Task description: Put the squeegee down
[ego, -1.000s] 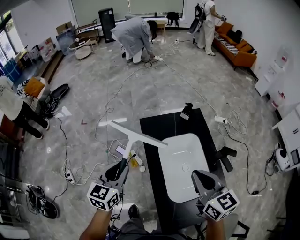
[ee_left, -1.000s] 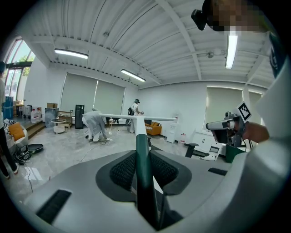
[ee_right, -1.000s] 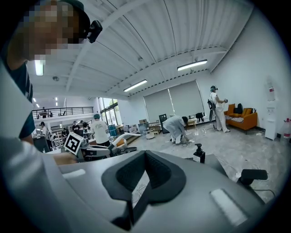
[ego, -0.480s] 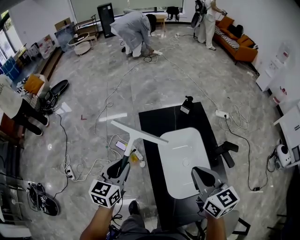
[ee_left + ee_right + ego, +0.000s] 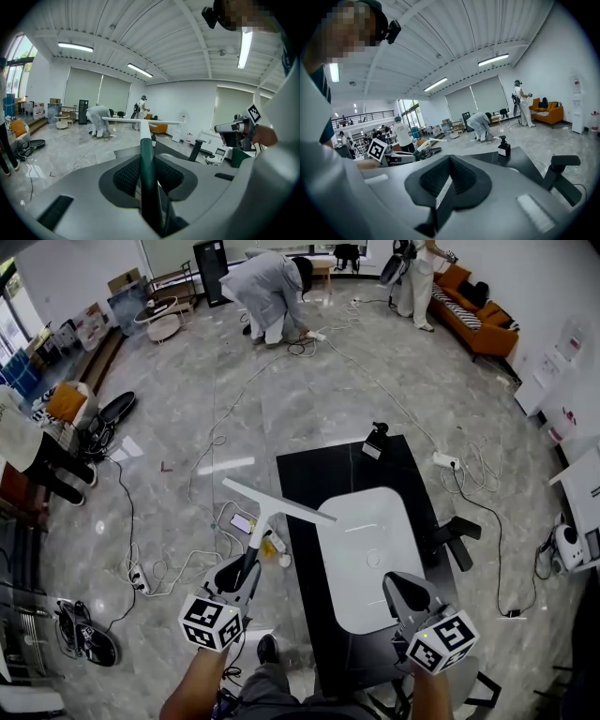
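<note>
A white T-shaped squeegee (image 5: pixel 275 505) with a dark green handle (image 5: pixel 147 161) is held off the left edge of the black table (image 5: pixel 314 479), above the floor. My left gripper (image 5: pixel 241 579) is shut on that handle, and the blade (image 5: pixel 140 122) points forward and away from me. In the left gripper view the handle sits tight between the two pads. My right gripper (image 5: pixel 401 590) hovers over the near right part of the table, beside the white basin (image 5: pixel 370 559). Its jaws are shut with nothing between them (image 5: pixel 449 180).
A small black device (image 5: pixel 376 441) stands at the table's far edge. Cables, a power strip (image 5: pixel 139 594) and small bottles (image 5: pixel 272 547) lie on the marble floor left of the table. A black chair (image 5: pixel 459 538) is on the right. People stand far off.
Both grippers have sunk a little, the squeegee going down with the left one. Neither grip has changed.
</note>
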Tool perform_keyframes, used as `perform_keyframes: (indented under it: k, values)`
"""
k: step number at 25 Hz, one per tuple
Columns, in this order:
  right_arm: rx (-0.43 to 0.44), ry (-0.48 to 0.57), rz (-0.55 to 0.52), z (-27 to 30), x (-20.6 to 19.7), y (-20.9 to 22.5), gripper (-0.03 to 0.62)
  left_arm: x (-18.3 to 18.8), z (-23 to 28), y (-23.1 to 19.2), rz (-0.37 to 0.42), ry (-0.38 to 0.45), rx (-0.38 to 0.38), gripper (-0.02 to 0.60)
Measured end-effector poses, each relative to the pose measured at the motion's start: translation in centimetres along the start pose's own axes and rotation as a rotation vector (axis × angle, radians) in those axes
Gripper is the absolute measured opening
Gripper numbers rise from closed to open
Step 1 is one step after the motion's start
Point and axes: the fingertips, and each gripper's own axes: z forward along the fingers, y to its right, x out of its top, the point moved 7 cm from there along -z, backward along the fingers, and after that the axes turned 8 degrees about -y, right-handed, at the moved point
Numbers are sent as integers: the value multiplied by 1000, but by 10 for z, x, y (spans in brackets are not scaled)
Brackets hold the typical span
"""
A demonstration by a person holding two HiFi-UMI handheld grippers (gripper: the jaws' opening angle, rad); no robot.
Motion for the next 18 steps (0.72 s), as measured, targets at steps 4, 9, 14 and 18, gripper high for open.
perform_keyframes:
  k: [4, 9, 14, 18]
  values:
    - [5, -8, 15, 7, -4, 3, 11, -3, 8, -4, -7, -9, 1, 94]
    - [9, -9, 27, 17, -6, 6, 11, -6, 20, -10, -15, -24, 2, 94]
    - [11, -19, 42, 25, -10, 11, 9, -11, 31, -14, -28, -41, 2, 94]
    - [9, -27, 53, 31, -15, 17, 10, -17, 40, -18, -41, -54, 2, 94]
